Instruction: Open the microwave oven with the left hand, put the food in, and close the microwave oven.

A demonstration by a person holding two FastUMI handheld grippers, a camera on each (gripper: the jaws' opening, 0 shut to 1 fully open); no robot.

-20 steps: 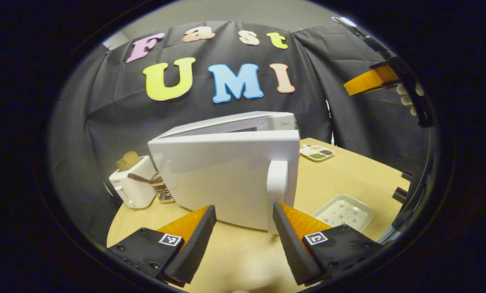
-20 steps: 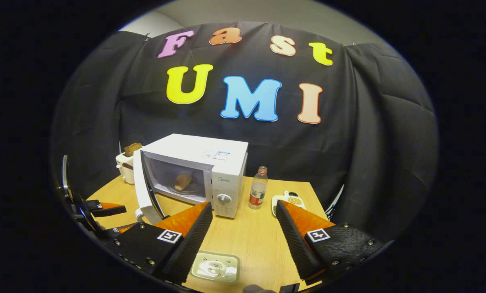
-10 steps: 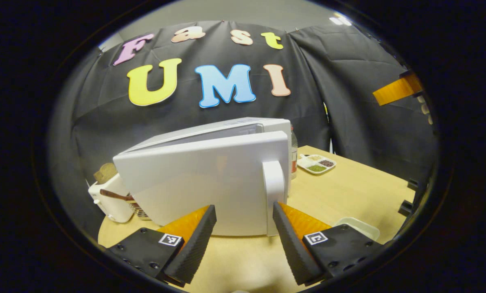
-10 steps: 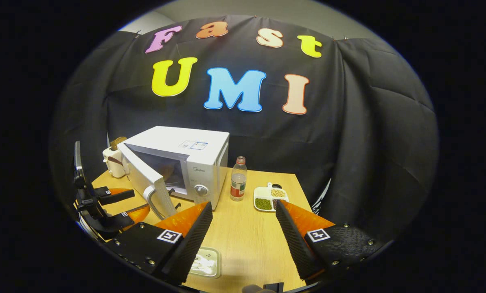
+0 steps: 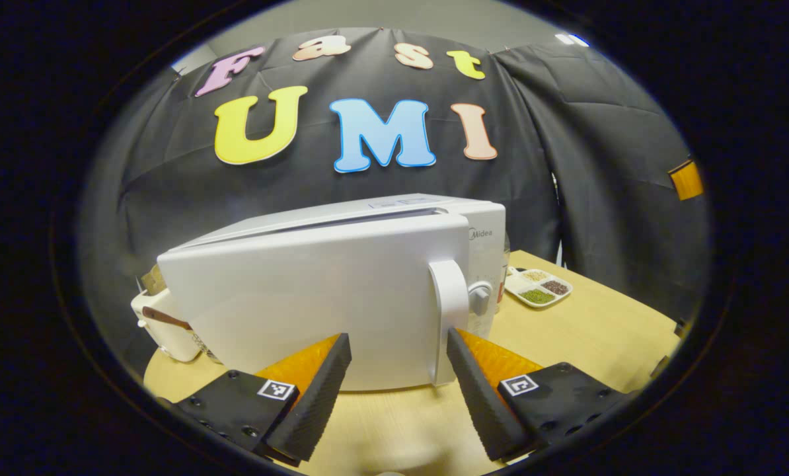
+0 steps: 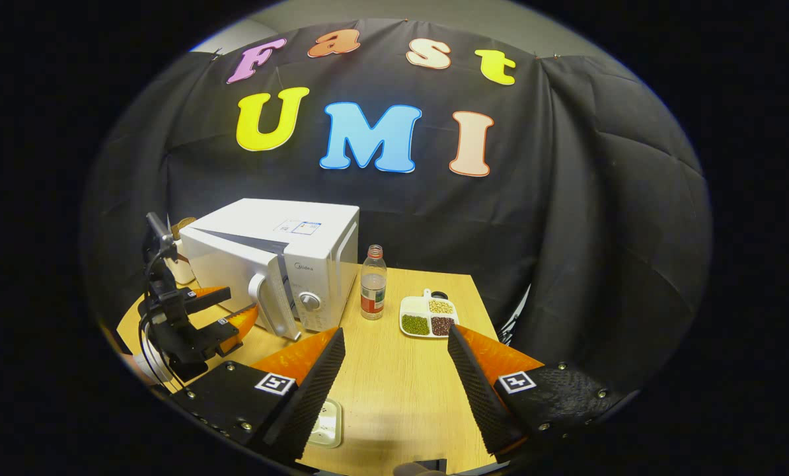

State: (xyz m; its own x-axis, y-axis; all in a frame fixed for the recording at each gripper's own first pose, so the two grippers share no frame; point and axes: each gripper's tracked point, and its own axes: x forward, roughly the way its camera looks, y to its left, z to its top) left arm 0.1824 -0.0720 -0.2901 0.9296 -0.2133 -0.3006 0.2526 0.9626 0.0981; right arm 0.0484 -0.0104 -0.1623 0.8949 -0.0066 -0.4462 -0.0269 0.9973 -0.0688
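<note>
Tabletop (image 5: 586, 330): left gripper (image 5: 398, 377) facing microwave door (image 5: 315, 297)

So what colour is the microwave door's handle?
White, like the door itself. The handle shows best in the left gripper view.

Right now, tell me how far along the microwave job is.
Done, it seems: the door was opened, and the plate near the right gripper lies empty, though the food itself is hidden now. In hand: the open left gripper faces the door, which stands ajar on the microwave, a dark gap along its top. Left: shut it fully.
</note>
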